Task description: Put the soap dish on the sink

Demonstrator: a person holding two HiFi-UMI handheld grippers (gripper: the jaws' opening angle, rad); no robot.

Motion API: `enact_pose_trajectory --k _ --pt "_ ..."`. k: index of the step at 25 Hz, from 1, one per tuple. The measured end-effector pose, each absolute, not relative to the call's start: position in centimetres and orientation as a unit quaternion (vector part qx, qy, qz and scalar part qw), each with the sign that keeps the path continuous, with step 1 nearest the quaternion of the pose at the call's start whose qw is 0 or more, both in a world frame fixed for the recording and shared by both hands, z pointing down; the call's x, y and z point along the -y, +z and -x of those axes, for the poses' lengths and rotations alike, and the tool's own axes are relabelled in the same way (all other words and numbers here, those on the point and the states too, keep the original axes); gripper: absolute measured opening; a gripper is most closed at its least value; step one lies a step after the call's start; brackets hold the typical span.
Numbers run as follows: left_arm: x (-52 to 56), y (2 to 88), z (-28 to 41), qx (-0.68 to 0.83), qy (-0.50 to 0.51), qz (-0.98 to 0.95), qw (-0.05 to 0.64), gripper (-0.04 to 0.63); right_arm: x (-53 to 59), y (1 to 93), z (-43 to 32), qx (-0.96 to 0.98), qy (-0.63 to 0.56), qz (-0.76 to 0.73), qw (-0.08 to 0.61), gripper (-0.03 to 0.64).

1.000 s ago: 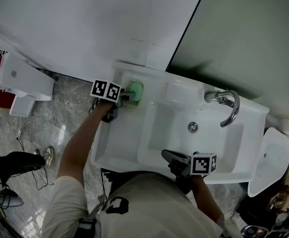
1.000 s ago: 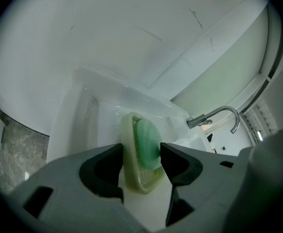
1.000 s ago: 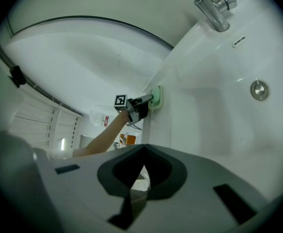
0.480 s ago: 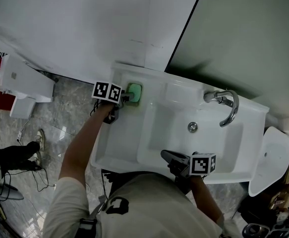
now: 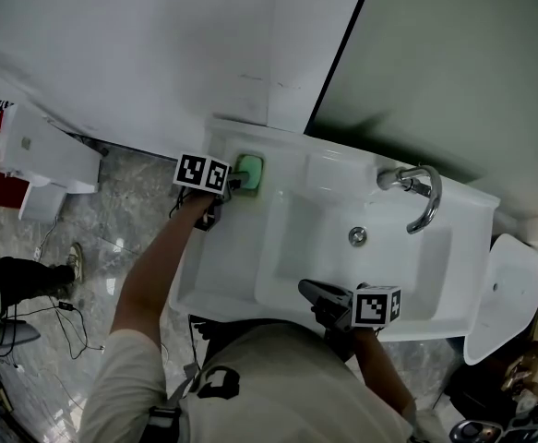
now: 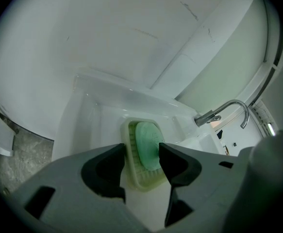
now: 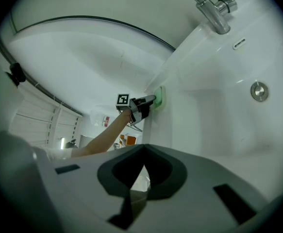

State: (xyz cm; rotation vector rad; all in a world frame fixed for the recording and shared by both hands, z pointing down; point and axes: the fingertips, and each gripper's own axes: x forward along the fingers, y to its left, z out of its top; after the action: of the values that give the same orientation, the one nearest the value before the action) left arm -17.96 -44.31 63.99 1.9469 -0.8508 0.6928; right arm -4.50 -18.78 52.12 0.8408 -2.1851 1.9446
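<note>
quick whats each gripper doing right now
Left gripper: open, jaws have just been closing slightly, with the near end of the soap dish between them, not visibly clamped.
Right gripper: shut, holding nothing.

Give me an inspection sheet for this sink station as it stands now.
Surface: white sink, with faucet and drain in place.
Job's things: soap dish rests on the back left ledge, with green soap in it.
Clutter: nothing seen on the sink.
Grippers: left gripper has its jaws apart astride the dish; they have just been closing, and no clamp is seen. Right gripper is shut and empty, at the front rim.
Cables: black cables on the floor at left.
Surroundings: marble floor, white wall, and a bystander's leg at left.
</note>
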Motion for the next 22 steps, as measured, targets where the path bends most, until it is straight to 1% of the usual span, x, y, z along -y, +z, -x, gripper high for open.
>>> enact_pose_trajectory --k 8,12,13,15,17,22 --pt "45.5 64.0 17.5 0.339 0.271 -0.789 0.435 0.233 18.6 52.1 4.3 0.716 0.64 -0.275 0.05 0.009" --pt "45.8 63.8 17.4 0.346 0.274 -0.792 0.423 0.233 18.7 51.9 4.3 0.72 0.634 -0.278 0.049 0.009" --pt "45.7 63.7 17.5 0.348 0.274 -0.793 0.418 0.238 18.7 51.9 4.4 0.721 0.632 -0.279 0.048 0.009" --pt "45.4 63.1 17.8 0.354 0.267 -0.796 0.412 0.29 18.5 51.7 4.4 0.724 0.628 -0.28 0.047 0.009" --pt "45.0 62.0 18.1 0.36 0.255 -0.802 0.403 0.31 18.3 51.3 4.5 0.727 0.626 -0.28 0.045 0.009" --pt "42.3 58.2 19.1 0.358 0.24 -0.831 0.351 0.313 17.9 50.5 4.9 0.732 0.619 -0.282 0.034 0.009"
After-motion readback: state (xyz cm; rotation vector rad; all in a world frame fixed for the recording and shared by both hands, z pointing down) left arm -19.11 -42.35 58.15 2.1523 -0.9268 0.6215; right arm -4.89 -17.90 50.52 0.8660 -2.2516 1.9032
